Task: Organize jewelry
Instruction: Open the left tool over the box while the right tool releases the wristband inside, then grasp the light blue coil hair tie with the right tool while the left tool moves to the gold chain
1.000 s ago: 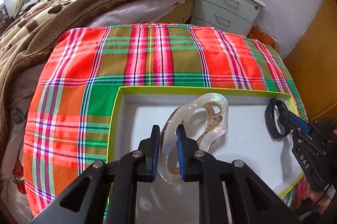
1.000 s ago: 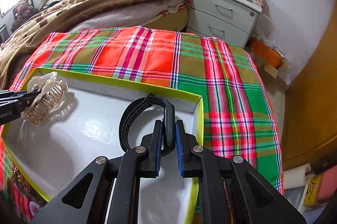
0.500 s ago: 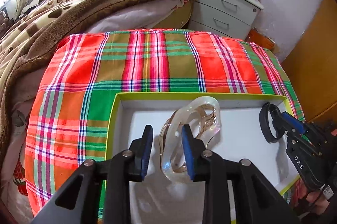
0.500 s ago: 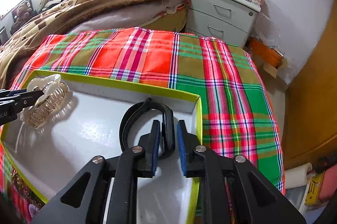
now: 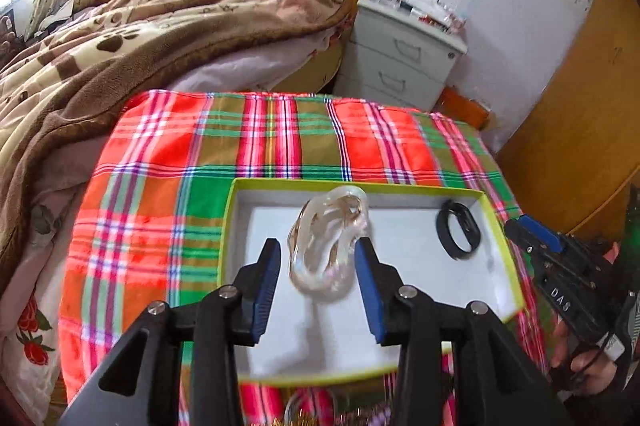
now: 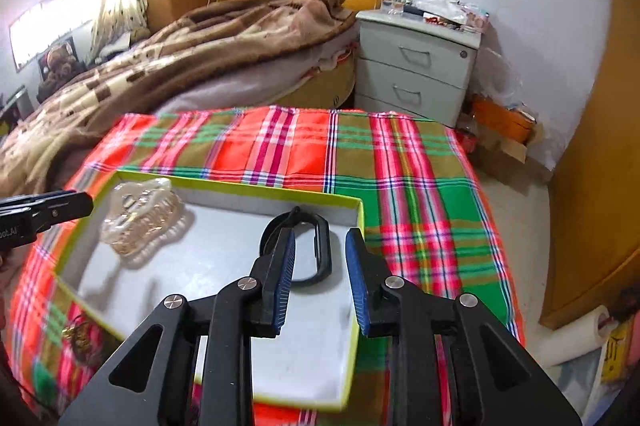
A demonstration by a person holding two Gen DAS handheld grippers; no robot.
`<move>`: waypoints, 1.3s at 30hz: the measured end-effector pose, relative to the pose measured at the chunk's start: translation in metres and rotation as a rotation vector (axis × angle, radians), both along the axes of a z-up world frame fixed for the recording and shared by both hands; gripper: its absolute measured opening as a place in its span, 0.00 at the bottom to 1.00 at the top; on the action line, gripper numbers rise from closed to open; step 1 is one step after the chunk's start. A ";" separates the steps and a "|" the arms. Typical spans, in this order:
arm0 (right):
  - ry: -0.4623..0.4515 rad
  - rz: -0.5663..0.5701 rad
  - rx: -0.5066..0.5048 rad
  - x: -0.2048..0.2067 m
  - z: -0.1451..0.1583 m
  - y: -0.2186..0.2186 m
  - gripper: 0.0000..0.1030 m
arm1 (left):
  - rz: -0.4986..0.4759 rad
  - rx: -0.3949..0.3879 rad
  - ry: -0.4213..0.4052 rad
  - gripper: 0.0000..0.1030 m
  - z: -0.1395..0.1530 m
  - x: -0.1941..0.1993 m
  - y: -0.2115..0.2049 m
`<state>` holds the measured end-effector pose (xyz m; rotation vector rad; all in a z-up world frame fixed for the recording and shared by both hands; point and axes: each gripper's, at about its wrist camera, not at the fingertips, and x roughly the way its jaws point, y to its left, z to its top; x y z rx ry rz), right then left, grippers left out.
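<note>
A clear hair claw clip [image 5: 326, 242] lies in the white box with a green rim [image 5: 360, 185]; it also shows in the right wrist view [image 6: 140, 222]. A black bracelet [image 5: 458, 229] lies in the box's right end, also seen in the right wrist view [image 6: 308, 250]. My left gripper [image 5: 316, 266] is open and raised above the clip, not touching it. My right gripper [image 6: 320, 262] is open above the bracelet, which lies free; the gripper shows at the right edge of the left wrist view [image 5: 536, 238].
The box [image 6: 356, 266] sits on a plaid cloth [image 5: 280, 142] over a table. More jewelry lies on the cloth near the box's near-left edge [image 6: 80, 336]. A bed with a brown blanket [image 5: 120, 34] and a grey nightstand [image 6: 416, 66] stand behind.
Both grippers opened and lifted back. The left let the clear claw clip drop into the box; the right let the black bracelet go in the box's right end.
</note>
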<state>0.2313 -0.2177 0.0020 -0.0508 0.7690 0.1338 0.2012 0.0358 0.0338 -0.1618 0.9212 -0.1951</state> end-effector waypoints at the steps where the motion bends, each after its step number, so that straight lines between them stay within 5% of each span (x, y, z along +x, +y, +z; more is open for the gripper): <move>1: -0.007 0.000 0.012 -0.006 0.002 -0.003 0.26 | 0.003 -0.010 -0.008 0.39 0.002 -0.008 0.004; 9: 0.000 -0.018 0.068 -0.060 -0.003 -0.023 0.30 | 0.054 -0.058 -0.007 0.40 -0.007 -0.065 0.031; 11: 0.017 -0.022 0.075 -0.072 -0.009 -0.028 0.46 | 0.063 -0.063 0.002 0.40 -0.013 -0.076 0.036; 20: 0.076 -0.060 0.103 -0.106 -0.034 -0.043 0.46 | 0.079 -0.100 0.010 0.40 -0.027 -0.116 0.054; 30: 0.144 -0.109 0.025 -0.103 -0.058 -0.027 0.46 | 0.083 -0.106 0.057 0.40 -0.049 -0.136 0.070; 35: 0.138 -0.124 -0.011 -0.106 -0.061 -0.024 0.21 | 0.062 -0.106 0.067 0.40 -0.054 -0.135 0.070; 39: 0.132 -0.100 -0.034 -0.105 -0.061 -0.020 0.11 | 0.063 -0.104 0.070 0.40 -0.056 -0.130 0.068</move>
